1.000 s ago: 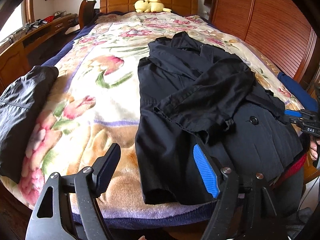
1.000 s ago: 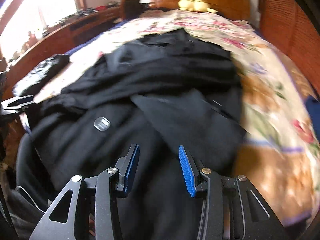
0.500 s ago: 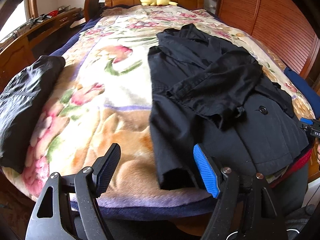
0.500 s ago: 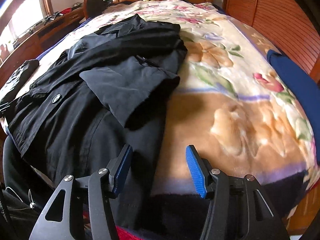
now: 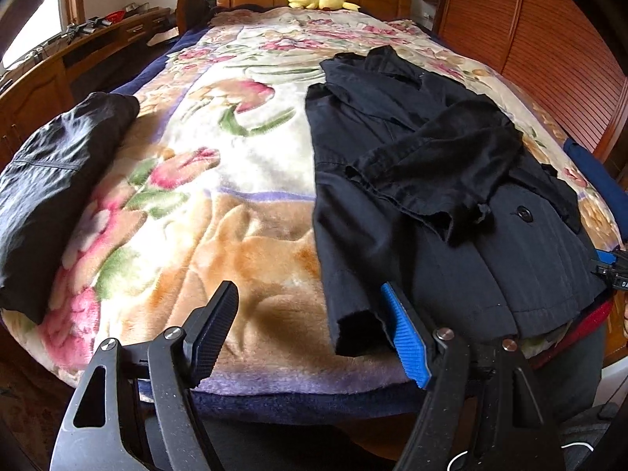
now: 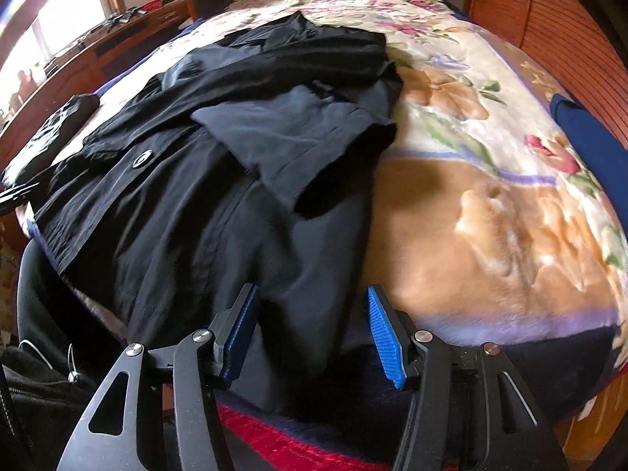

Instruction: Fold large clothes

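At foot of bed (image 5: 274,400): left gripper (image 5: 310,333) jaws closing, still wide, coat (image 5: 431,196) hem corner lying between, ungripped. Right gripper (image 6: 310,333) held half open over opposite hem corner, nothing clamped. Coat spread flat on floral blanket (image 5: 196,216) beyond.

Almost nothing could be read. The only lettering stood on the right hand-held gripper (image 5: 612,271), just beside the lower right hem of the black coat (image 5: 431,204): small white characters, cut off by the frame edge, too small to make out with certainty.
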Tool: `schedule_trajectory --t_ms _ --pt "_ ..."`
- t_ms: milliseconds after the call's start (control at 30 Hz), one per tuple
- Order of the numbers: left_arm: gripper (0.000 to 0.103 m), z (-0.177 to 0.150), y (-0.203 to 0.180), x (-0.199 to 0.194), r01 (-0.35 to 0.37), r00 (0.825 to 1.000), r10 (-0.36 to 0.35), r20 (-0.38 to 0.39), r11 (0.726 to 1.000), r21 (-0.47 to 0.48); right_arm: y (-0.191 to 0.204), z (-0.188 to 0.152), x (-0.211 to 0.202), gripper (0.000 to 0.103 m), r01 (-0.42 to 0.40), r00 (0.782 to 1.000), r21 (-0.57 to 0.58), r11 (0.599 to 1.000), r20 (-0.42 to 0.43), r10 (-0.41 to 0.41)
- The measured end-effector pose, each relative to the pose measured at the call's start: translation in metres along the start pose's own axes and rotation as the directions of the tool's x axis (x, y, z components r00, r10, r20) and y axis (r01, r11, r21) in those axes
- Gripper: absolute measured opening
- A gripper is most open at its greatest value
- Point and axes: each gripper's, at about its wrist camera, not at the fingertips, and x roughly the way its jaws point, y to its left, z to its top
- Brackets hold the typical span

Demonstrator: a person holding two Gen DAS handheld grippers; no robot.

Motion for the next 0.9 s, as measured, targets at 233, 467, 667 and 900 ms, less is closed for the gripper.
schedule_trajectory --t_ms 233,467,667,900 --pt "0.023 -0.002 -0.007 0.000 0.068 0.998 -0.068 -0.005 0.998 0.016 -0.001 -0.006 0.000 0.038 -0.043 0.999 0.002 0.999 -0.003 0.043" --pt "0.006 0.022 -0.026 -0.048 0.092 0.984 -0.099 0.150 0.994 0.051 -0.009 0.013 -0.023 0.007 -0.097 0.991 0.008 0.995 0.098 0.096" --pt "0.005 0.051 -0.046 -0.106 0.128 0.941 -0.155 0.300 0.986 0.106 -0.014 0.034 -0.071 0.005 -0.117 0.957 0.017 0.993 0.270 0.108" --pt "0.005 0.071 -0.053 -0.149 0.123 0.898 -0.174 0.405 0.981 0.148 -0.016 0.033 -0.126 0.005 -0.136 0.903 0.005 0.991 0.411 0.122"
